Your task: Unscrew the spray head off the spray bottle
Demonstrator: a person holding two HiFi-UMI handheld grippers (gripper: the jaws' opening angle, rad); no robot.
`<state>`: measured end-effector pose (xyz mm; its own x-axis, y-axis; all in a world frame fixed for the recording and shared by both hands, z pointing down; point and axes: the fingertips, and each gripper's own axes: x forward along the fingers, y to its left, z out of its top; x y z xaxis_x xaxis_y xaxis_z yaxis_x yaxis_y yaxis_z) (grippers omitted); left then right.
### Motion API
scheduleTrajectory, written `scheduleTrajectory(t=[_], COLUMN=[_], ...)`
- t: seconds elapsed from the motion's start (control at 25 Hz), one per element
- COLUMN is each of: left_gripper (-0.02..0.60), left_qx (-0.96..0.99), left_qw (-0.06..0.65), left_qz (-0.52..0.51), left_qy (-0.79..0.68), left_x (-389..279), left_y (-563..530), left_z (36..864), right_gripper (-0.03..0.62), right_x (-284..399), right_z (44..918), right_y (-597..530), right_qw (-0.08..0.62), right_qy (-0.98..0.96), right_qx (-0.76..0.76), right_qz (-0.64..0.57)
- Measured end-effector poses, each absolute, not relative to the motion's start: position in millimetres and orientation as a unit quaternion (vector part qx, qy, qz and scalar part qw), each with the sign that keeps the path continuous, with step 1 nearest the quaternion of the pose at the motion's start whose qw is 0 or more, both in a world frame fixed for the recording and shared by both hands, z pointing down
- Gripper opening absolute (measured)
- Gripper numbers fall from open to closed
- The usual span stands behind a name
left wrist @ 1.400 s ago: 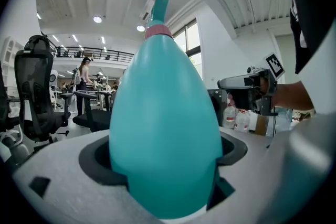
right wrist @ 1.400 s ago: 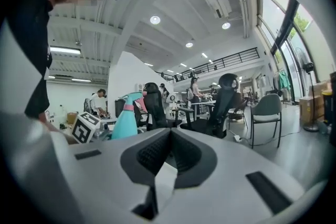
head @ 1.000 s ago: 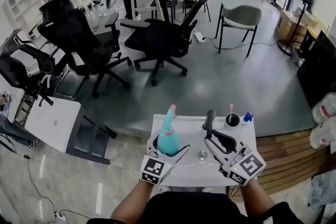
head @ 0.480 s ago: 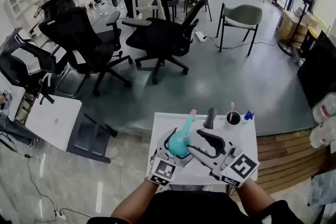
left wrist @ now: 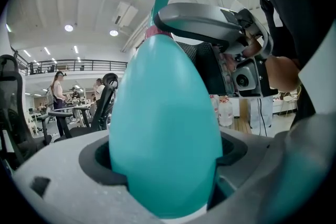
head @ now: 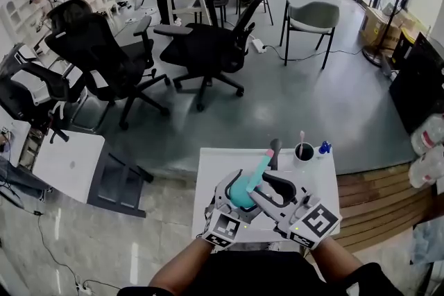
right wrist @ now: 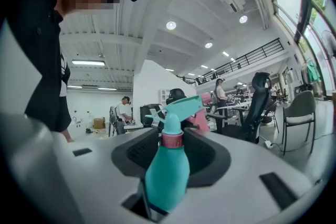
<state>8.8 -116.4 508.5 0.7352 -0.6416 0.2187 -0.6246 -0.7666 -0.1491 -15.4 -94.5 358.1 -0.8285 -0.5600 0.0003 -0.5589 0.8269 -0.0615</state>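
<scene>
My left tool [left wrist: 166, 165] clamps the smooth, teal, egg-shaped spray bottle [head: 240, 193]. My right tool [right wrist: 171, 157], jaws just narrowing, stands loose around its pink collar [right wrist: 171, 140].

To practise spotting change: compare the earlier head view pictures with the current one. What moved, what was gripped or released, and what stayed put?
The left gripper tilted the spray bottle from upright toward the right gripper, which moved in. Its jaws have just been closing, with the bottle's neck between them, not yet pressing. The left gripper's hold, the table and the cup stayed the same.
</scene>
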Motion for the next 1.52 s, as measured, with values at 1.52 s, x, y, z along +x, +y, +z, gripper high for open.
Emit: scheduleTrajectory(t=[1.52], left_gripper=[0.463], left_qx=[-0.997], left_qw=[0.023], left_qz=[-0.01], left_qy=[0.066], left_x=[28], left_y=[-50], left_z=[421], right_gripper=[0.133], right_x=[-2], right_z=[317], right_y=[-43], right_qw=[0.094], right_qy=[0.992], right_qx=[-0.066], right_qz=[-0.048])
